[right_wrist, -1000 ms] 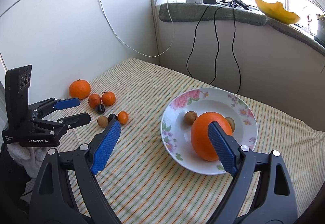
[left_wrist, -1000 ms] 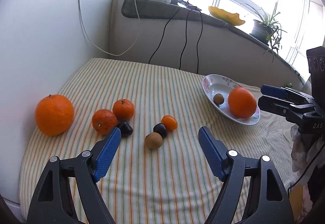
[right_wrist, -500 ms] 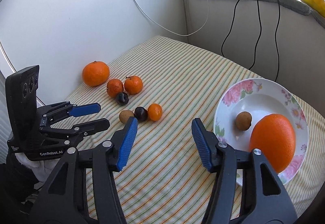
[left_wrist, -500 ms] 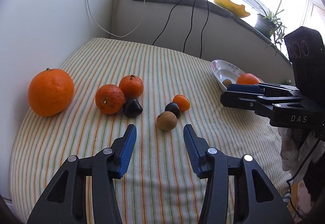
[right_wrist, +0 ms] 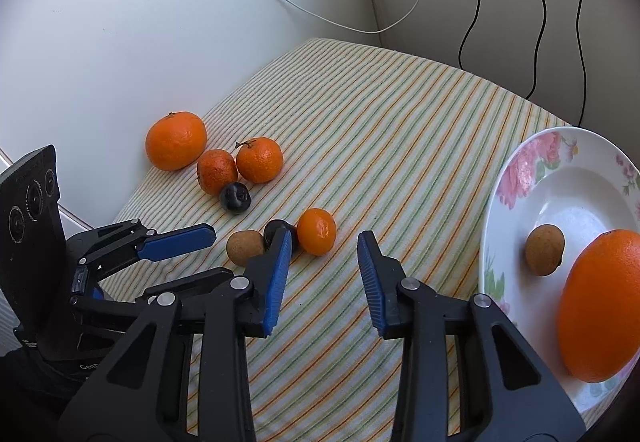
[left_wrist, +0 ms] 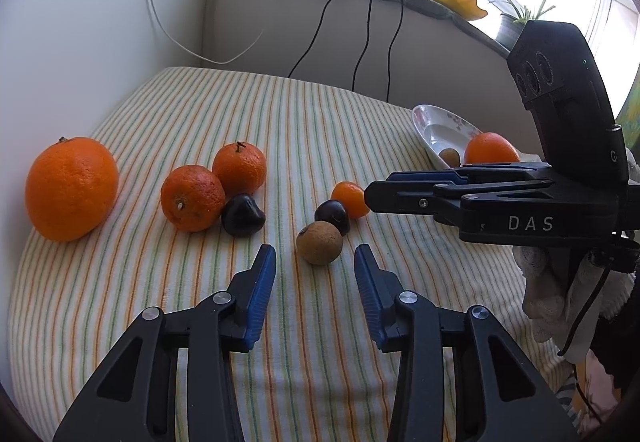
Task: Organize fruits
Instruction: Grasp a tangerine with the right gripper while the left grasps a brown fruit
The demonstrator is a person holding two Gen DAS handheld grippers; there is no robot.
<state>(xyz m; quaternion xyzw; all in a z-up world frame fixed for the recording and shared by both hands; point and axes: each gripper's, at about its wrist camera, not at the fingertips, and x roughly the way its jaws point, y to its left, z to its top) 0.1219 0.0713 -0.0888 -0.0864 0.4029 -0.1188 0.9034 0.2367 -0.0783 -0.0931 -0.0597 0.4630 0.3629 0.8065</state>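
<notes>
My left gripper point(left_wrist: 315, 260) is open and empty, its tips just short of a brown round fruit point(left_wrist: 319, 243) on the striped cloth. Behind that fruit lie a dark plum point(left_wrist: 332, 214) and a small orange kumquat point(left_wrist: 349, 197). My right gripper point(right_wrist: 323, 246) is open and empty, just short of the kumquat point(right_wrist: 317, 231). Its left finger overlaps the dark plum point(right_wrist: 275, 231). The floral plate point(right_wrist: 520, 177) at the right holds a large orange point(right_wrist: 600, 304) and a brown fruit point(right_wrist: 545, 250).
On the left lie a large orange point(left_wrist: 71, 187), two tangerines point(left_wrist: 192, 197) point(left_wrist: 239, 168) and a second dark fruit point(left_wrist: 243, 215). White walls close the left and back. Cables point(left_wrist: 360, 41) hang from the window ledge. The right gripper's body point(left_wrist: 520, 197) reaches in from the right.
Both grippers have moved in toward the middle group of small fruits and narrowed their opening. The right gripper swung left, away from the plate. No fruit has moved.
</notes>
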